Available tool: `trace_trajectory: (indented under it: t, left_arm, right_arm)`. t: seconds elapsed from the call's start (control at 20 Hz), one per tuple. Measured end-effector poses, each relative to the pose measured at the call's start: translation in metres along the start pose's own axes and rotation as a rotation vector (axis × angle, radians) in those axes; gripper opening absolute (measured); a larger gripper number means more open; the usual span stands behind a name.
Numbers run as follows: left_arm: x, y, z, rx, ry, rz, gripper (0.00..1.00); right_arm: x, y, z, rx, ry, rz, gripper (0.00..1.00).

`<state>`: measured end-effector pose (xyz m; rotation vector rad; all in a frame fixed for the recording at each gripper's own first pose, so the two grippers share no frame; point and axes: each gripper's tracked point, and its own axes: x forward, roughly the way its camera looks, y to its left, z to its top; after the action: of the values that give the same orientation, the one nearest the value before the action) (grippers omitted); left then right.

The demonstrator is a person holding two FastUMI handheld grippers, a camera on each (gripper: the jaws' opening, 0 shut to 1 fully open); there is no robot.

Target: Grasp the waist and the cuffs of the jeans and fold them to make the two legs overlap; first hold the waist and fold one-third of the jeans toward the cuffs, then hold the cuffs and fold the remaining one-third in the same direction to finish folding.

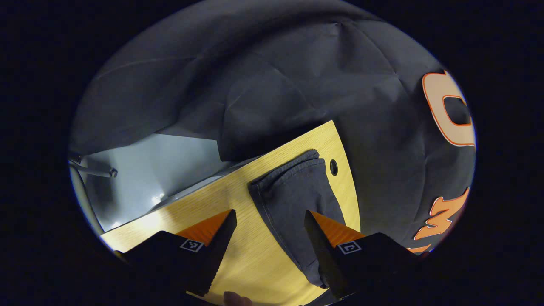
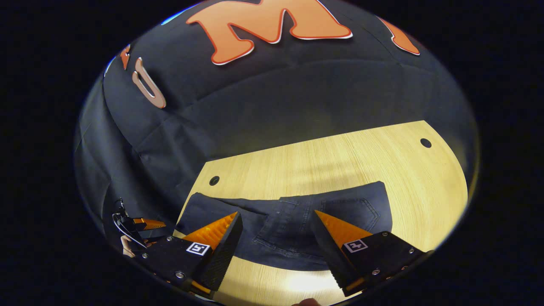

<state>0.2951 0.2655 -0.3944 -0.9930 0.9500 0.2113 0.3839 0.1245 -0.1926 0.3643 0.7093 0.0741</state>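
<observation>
Jeans (image 2: 289, 229) lie folded on the table (image 2: 340, 157); left gripper (image 1: 270, 221) and right gripper (image 2: 278, 223) hover spread, holding nothing.

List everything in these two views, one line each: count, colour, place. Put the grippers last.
jeans: one, dark blue-grey, lying flat on the table, waist and back pockets in the right gripper view, leg cuffs in the left gripper view.
table: one, light wood, under the jeans.
cable holes: two, dark, in the tabletop's far corners.
booth wall cloth: one, black, behind the table.
left gripper: one, open, over the table by the leg end.
right gripper: one, open, over the waist end.
</observation>
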Motion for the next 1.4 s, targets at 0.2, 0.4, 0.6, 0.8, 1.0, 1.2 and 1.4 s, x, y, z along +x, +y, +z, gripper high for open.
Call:
trace_trajectory:
  t: [0.2, 0.4, 0.6, 0.8, 1.0, 1.2, 1.4]
  left_arm:
    - [0.031, -0.002, 0.014, -0.012, 0.005, 0.0, 0.98]
    - [0.045, 0.0, 0.015, -0.034, 0.014, -0.02, 0.98]
    - [0.058, -0.016, 0.011, -0.001, 0.022, -0.131, 0.95]
    - [0.083, -0.046, -0.009, 0.029, 0.058, -0.225, 0.95]
    - [0.115, -0.042, -0.023, 0.088, 0.03, -0.096, 0.13]
    - [0.091, -0.07, -0.021, 0.126, 0.001, -0.11, 0.02]
    - [0.037, -0.122, -0.026, 0.286, -0.059, -0.168, 0.02]
  right_arm:
    - [0.0, -0.006, -0.016, 0.019, 0.05, -0.002, 0.99]
    - [0.004, -0.014, -0.026, 0.046, 0.078, -0.001, 0.99]
    - [0.006, -0.012, -0.031, 0.119, 0.107, 0.029, 0.99]
    - [0.005, -0.017, -0.033, 0.136, 0.123, 0.032, 0.99]
    - [-0.001, -0.025, -0.033, 0.159, 0.114, 0.032, 0.99]
    - [-0.011, -0.041, -0.028, 0.155, 0.082, 0.012, 0.98]
    - [-0.027, -0.048, -0.017, 0.184, 0.042, 0.047, 0.99]
